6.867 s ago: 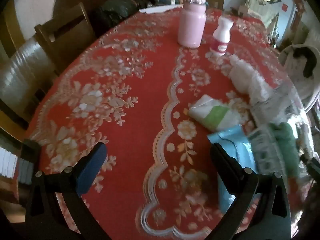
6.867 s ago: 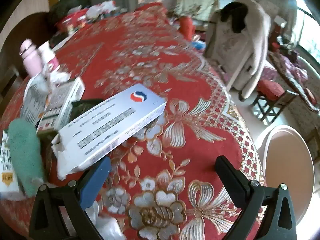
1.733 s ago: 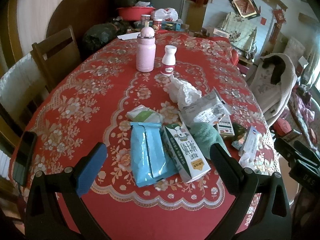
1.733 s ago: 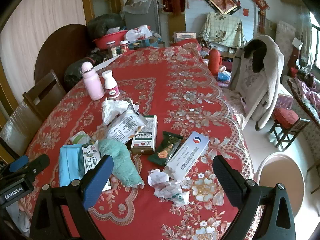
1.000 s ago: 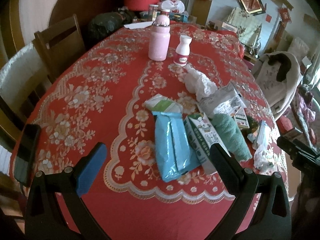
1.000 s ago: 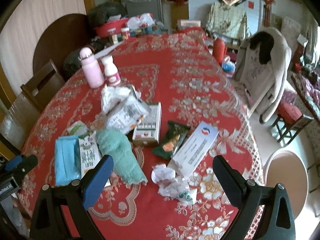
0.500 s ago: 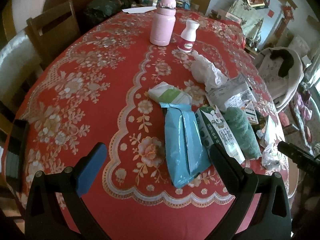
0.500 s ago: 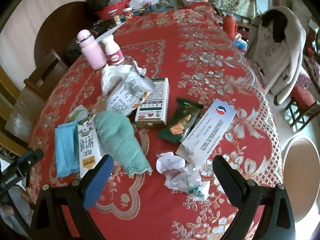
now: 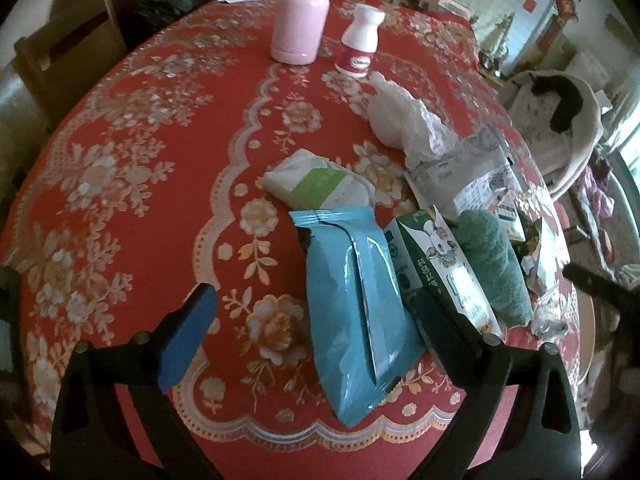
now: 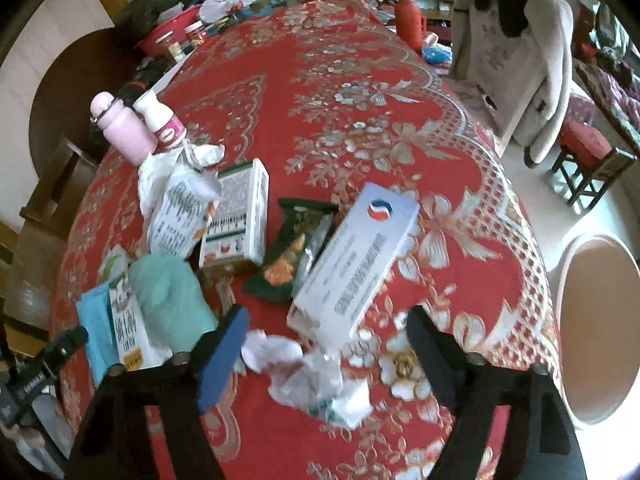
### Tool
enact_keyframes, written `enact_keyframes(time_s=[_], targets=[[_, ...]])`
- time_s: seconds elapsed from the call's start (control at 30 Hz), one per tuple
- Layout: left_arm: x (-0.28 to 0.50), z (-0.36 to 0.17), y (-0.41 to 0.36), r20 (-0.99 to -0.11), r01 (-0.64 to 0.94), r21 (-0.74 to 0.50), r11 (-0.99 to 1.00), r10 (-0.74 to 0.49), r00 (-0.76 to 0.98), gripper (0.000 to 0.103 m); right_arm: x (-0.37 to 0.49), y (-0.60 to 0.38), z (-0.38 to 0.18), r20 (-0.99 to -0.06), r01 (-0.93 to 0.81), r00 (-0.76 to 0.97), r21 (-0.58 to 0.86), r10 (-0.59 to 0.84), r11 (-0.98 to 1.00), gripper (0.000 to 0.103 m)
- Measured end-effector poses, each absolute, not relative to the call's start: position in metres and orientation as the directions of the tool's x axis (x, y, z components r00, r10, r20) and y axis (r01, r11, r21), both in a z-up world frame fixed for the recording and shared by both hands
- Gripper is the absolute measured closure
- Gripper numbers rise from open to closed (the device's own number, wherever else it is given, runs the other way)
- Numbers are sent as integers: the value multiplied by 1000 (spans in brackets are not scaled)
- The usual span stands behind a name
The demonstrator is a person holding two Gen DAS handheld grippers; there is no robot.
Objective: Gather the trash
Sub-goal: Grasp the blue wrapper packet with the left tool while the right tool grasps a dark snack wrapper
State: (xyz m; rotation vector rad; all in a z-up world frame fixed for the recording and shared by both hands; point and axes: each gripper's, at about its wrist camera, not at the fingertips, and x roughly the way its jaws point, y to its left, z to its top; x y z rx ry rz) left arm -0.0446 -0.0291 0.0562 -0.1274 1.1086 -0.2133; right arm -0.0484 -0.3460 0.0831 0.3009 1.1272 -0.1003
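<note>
Trash lies on a red floral tablecloth (image 9: 132, 128). My left gripper (image 9: 316, 320) is open and empty, its jaws either side of a blue foil pouch (image 9: 356, 304). Beside the pouch are a milk carton (image 9: 448, 272), a green cloth (image 9: 494, 268), a green-and-white packet (image 9: 316, 180) and crumpled white paper (image 9: 404, 120). My right gripper (image 10: 328, 332) is open and empty over crumpled white wrappers (image 10: 312, 376). Just beyond them lie a long white box (image 10: 356, 264), a dark green snack wrapper (image 10: 292, 248) and a green-white box (image 10: 240, 212).
A pink bottle (image 9: 302, 12) and a small white bottle (image 9: 360, 40) stand upright at the far side. A pale round bin (image 10: 600, 328) stands on the floor right of the table. A chair with a coat (image 10: 516, 52) is at the right, wooden chairs (image 9: 68, 52) at the left.
Both grippers have moved down and closer to the table. The blue pouch now lies between the left jaws, and the crumpled wrappers between the right jaws. Both stay open.
</note>
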Motion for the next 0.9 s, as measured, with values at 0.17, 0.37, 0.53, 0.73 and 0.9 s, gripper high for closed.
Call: enact_keyframes(time_s=[0.17,0.37,0.53,0.73,0.9], targets=[[-35,47,-35,-886,134,-230,964,-264,381,18,-18,-337,76,-899,185,424,204,109,961,52],[-28,42,-44,-891,185,-246,951,-298,343,24,9,-330,56,-922,147,375,160,95,976,65],[-22,32,-51,-900,210,-274,939,-327,287,48,19,-332,39,-948,144,304,142,93,979,80],[-23,33,-47,-895,230,-295,927,-353,274,60,9,-337,44,-923,135,352,214,155,967,94],[-31,49,-29,-888,194,-297,935,-345,305,72,-3,-340,67,-885,119,416,279,207,953,97]])
